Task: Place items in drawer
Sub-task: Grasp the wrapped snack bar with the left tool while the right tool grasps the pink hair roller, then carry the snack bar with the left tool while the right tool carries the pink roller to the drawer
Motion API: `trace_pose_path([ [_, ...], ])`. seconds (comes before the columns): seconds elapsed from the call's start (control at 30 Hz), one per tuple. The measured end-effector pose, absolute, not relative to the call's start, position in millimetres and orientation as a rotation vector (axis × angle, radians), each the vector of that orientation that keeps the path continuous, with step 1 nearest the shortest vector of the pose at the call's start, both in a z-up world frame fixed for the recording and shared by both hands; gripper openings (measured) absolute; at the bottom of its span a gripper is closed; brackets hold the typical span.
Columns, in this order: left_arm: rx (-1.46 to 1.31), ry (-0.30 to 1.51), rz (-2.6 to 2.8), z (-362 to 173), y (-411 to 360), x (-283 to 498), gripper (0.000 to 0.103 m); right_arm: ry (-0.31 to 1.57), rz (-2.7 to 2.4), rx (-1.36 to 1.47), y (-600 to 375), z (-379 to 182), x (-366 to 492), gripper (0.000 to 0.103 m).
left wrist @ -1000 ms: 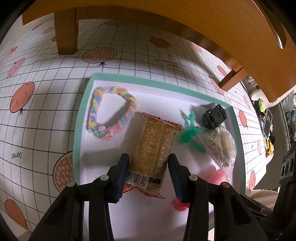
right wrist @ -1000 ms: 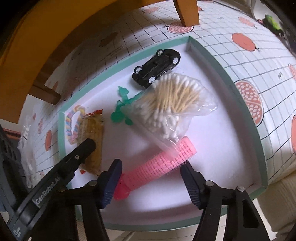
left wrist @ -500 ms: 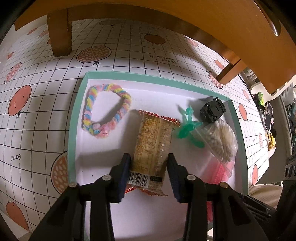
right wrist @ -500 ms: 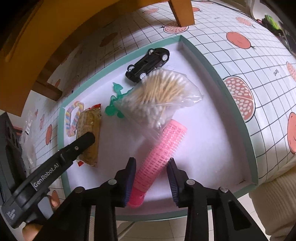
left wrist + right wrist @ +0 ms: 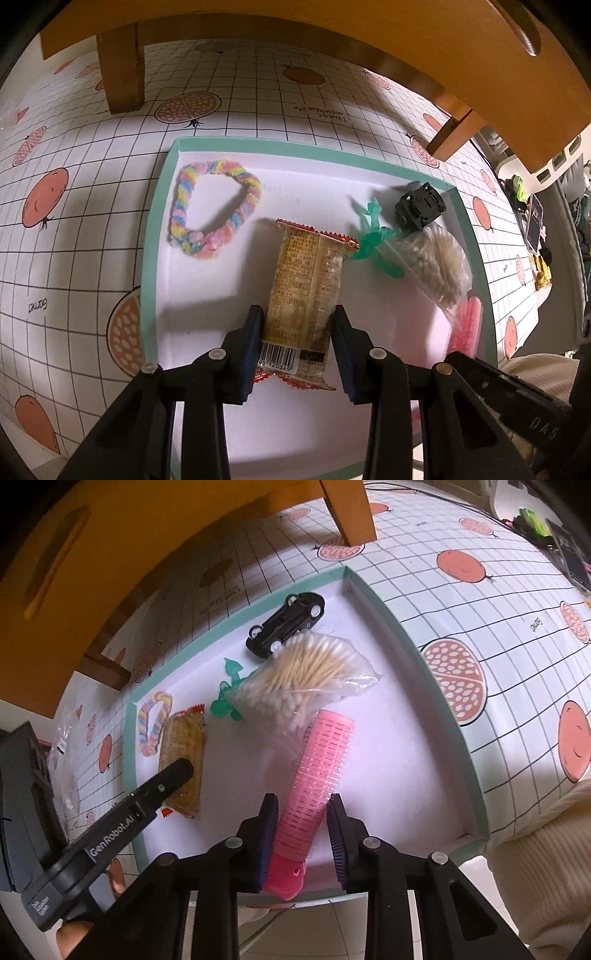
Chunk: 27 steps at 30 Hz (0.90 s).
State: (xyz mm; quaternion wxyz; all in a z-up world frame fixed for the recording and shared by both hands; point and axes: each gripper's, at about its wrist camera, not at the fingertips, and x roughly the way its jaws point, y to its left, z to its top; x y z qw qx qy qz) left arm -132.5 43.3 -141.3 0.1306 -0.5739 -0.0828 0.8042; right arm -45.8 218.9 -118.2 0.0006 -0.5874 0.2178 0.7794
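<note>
The desk (image 5: 258,122), covered in a grid-patterned cloth printed with pomegranates, carries everything here. On it sits a shallow white drawer (image 5: 149,258) with a teal rim, its near edge level with the desk's near edge. A wooden structure (image 5: 332,33) overhangs the desk's far side, one leg (image 5: 122,74) standing near the far left.

The left hand-held gripper (image 5: 298,332) has its blue pads pressed against both sides of a snack packet (image 5: 306,284), pinching it close to the barcode end, over the near middle of the drawer floor. The right hand-held gripper (image 5: 302,829) clamps a pink hair roller (image 5: 317,775) near its lower end, above the drawer's near edge.

A bag of cotton swabs (image 5: 303,675) lies toward the drawer's far right, its lower corner touching the roller's top. A pastel braided loop (image 5: 210,210) rests in the far left corner. A black toy car (image 5: 286,624) sits in the far right corner, just beside the swabs. A small green plastic piece (image 5: 373,236) lies between the packet and the swab bag.
</note>
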Motion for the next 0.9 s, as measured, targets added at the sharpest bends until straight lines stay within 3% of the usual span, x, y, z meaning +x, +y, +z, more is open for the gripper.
trace_pose_path([
  [0.4,-1.577,-0.249,2.405,-120,35,-107,0.038,0.746,2.511,-1.778,234,-93,-31,0.027],
  [0.9,-1.394,-0.436,2.472,-65,13,-77,0.038,0.828,2.659,-1.626,239,-42,-23,0.027],
])
